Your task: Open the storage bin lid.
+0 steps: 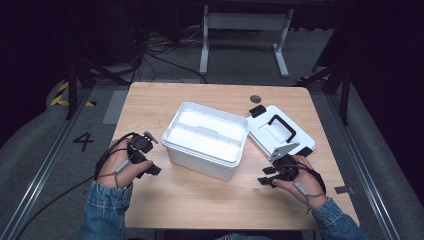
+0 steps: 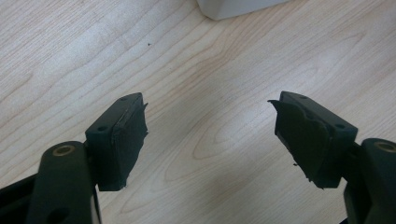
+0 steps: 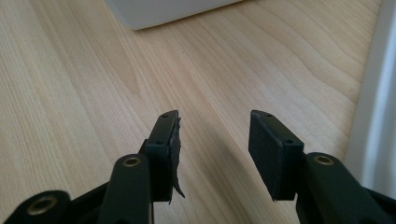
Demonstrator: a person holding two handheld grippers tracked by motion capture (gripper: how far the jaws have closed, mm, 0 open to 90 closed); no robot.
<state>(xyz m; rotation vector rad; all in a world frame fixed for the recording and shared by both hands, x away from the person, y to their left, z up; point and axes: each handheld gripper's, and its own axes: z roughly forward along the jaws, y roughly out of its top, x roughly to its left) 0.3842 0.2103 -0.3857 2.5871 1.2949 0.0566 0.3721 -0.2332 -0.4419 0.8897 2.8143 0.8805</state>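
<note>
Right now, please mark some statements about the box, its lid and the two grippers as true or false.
1. The white box is open, without its lid. True.
2. The lid lies to the left of the box. False: it lies flat on the table to the right of the box.
3. The left gripper holds the box. False: its jaws stand open over bare table.
4. The right gripper is open and holds nothing. True.
5. The lid has a black handle. True.
</note>
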